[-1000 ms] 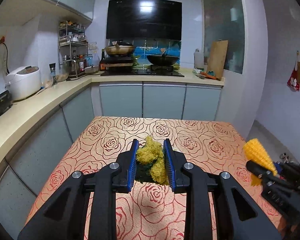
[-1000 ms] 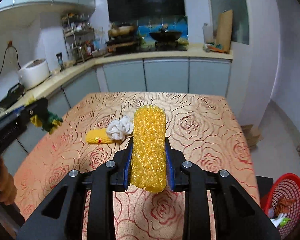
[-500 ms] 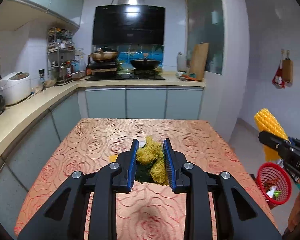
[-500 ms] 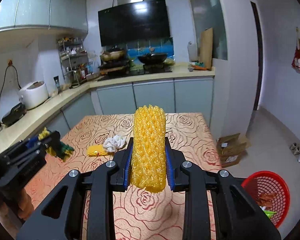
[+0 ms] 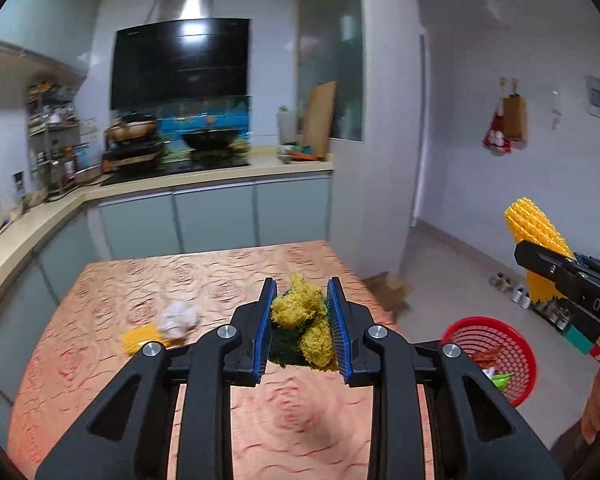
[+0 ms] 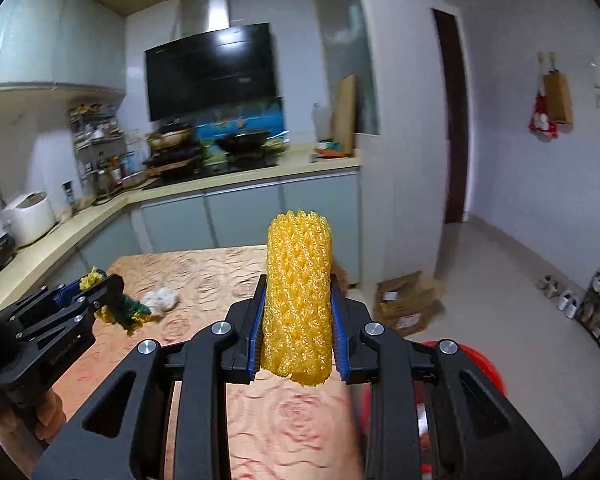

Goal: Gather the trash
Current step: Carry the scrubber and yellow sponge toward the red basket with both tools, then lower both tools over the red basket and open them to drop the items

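My left gripper (image 5: 301,292) is shut on a wad of yellow and dark green scouring fibre (image 5: 296,312), held above the rose-patterned table (image 5: 140,280). My right gripper (image 6: 298,292) is shut on an upright yellow foam net sleeve (image 6: 300,264), at the table's right edge. In the left wrist view, the right gripper (image 5: 540,256) and its sleeve (image 5: 534,228) hang above a red mesh basket (image 5: 518,344) on the floor. The right wrist view shows the left gripper (image 6: 108,284) and its wad (image 6: 130,314) at the left. On the table lie a crumpled white tissue (image 5: 178,318) and a flat yellow scrap (image 5: 140,338).
The red basket (image 6: 484,364) holds some scraps and is mostly hidden behind my right gripper. A flattened cardboard box (image 6: 408,300) lies on the floor past the table's far right corner. Shoes (image 6: 564,296) line the right wall. Kitchen counters (image 5: 40,216) run along the left and back.
Both grippers have swung to the right and risen a little, each still holding its load. The red basket and the floor have come into view at the right.
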Demonstrator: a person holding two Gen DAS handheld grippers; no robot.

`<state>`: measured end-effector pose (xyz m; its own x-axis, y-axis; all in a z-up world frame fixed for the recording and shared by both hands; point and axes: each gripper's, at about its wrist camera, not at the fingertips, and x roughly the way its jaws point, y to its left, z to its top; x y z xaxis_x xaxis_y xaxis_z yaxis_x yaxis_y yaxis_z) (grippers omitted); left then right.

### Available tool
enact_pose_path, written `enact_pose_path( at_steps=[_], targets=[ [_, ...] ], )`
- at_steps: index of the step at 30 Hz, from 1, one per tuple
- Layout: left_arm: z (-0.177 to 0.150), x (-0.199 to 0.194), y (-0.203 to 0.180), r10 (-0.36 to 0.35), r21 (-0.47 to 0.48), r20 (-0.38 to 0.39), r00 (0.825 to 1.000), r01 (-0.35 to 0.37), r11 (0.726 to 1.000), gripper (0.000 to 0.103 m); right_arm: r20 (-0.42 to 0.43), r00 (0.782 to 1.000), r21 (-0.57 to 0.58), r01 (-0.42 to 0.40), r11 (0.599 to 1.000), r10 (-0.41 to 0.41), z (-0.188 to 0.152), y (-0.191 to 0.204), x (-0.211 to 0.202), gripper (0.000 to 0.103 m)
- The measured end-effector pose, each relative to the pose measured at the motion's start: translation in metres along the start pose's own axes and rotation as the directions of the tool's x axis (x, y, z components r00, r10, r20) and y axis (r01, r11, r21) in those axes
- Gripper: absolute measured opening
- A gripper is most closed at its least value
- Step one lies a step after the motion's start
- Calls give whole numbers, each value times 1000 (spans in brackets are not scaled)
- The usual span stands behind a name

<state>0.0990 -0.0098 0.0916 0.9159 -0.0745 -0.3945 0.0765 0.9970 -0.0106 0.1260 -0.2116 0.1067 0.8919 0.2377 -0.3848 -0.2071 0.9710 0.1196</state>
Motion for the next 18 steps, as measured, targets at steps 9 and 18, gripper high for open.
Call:
enact_pose_path(
  at_steps=[9,18],
  targets=[
    [0,33,-74,-158,33,-43,986,160,987,25,-4,992,49,125,991,-124,-10,-65,-10,27],
    [-15,79,-137,-277,77,-148,949,290,954,25,-54,979,108,204,973,-199,-32,-120,-5,27]
  ],
)
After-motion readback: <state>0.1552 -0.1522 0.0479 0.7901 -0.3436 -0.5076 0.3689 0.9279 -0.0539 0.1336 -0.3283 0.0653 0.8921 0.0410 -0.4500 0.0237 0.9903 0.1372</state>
